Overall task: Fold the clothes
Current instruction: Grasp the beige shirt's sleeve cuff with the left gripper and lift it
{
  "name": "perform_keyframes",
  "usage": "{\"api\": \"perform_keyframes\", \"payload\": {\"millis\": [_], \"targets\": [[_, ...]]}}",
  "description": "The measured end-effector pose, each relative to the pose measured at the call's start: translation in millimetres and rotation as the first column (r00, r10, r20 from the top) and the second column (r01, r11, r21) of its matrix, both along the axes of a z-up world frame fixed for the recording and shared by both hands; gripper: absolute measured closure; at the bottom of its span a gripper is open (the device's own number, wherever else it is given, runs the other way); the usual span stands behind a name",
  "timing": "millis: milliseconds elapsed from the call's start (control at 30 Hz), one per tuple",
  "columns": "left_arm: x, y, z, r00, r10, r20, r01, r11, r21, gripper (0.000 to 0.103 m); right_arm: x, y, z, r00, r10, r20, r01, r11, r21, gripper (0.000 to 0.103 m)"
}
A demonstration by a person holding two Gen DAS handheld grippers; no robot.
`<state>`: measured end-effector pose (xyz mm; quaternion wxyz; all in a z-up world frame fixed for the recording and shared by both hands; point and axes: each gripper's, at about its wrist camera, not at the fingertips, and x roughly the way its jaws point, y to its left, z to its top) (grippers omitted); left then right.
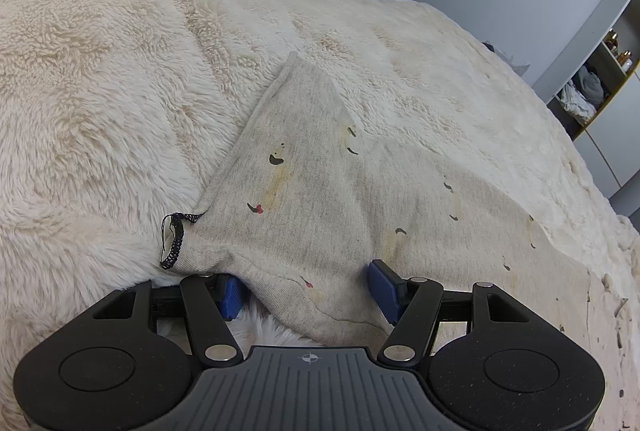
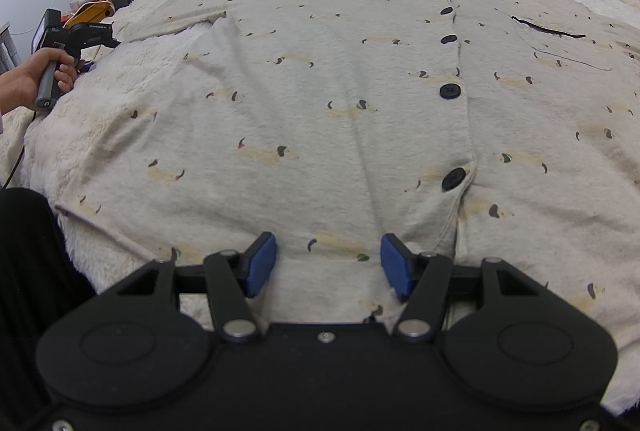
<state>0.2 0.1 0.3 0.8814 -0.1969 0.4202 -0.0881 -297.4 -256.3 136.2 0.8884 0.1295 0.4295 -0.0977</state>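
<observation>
Holding both sets of jaws apart over the pajama shirt (image 2: 340, 103), I gripped nothing with either.

My left gripper (image 1: 308, 289) stood with its blue ribbed pads (image 1: 384, 291) well apart, the sleeve cuff (image 1: 304, 191) lying loose between them, draped partly over the left one; the pads did not press it. My right gripper (image 2: 328, 263) was spread about as wide, its pads straddling the shirt's lower hem near the near edge of the bed (image 2: 120, 79), cloth between them but unclamped. The shirt was soft pale-grey knit printed with small dachshunds, closed by round dark buttons (image 2: 450, 91), lying flat and face up across the bed's middle. Under it lay a thick, shaggy cream fleece blanket (image 1: 100, 91). A black crocheted loop (image 1: 174, 239) hung from the cuff.
</observation>
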Motion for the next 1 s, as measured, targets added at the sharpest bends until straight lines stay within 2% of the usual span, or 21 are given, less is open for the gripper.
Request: {"api": "perform_keyframes", "payload": {"millis": [400, 500, 667, 733, 800, 933, 1000], "targets": [[2.0, 0.9, 3.3, 1.000, 0.009, -0.007, -0.009, 1.000, -0.006, 0.044, -2.8, 1.1, 1.2, 1.000, -0.006, 0.014, 0.006, 1.000, -0.010, 0.045], [-0.4, 4.6, 0.4, 1.000, 0.026, -0.008, -0.027, 0.999, -0.045, 0.043, -5.7, -3.1, 6.8, 0.999, 0.008, 0.038, -0.008, 1.000, 0.007, 0.046], [-8.6, 19.6, 0.3, 0.998, 0.063, 0.003, -0.061, 0.985, -0.163, 0.039, -9.6, -13.2, 22.7, 0.997, -0.013, 0.076, 0.011, 1.000, 0.021, 0.046], [-13.7, 29.5, -1.7, 0.995, 0.098, -0.009, -0.097, 0.962, -0.255, 0.039, -11.4, -20.1, 32.4, 0.995, -0.022, 0.097, 0.022, 1.000, 0.000, 0.046], [-19.2, 38.8, -4.3, 0.990, 0.138, -0.030, -0.140, 0.927, -0.349, 0.039, -15.5, -30.1, 39.0, 0.993, -0.032, 0.112, 0.034, 0.999, -0.010, 0.046], [-29.0, 51.9, -18.1, 0.979, 0.198, -0.041, -0.190, 0.835, -0.516, 0.038, -32.8, -65.6, 53.7, 0.984, -0.098, 0.149, 0.106, 0.993, -0.044, 0.046], [-30.4, 54.9, -25.3, 0.969, 0.244, -0.042, -0.224, 0.792, -0.568, 0.039, -41.9, -81.5, 56.6, 0.979, -0.128, 0.159, 0.137, 0.989, -0.051, 0.046]]}}
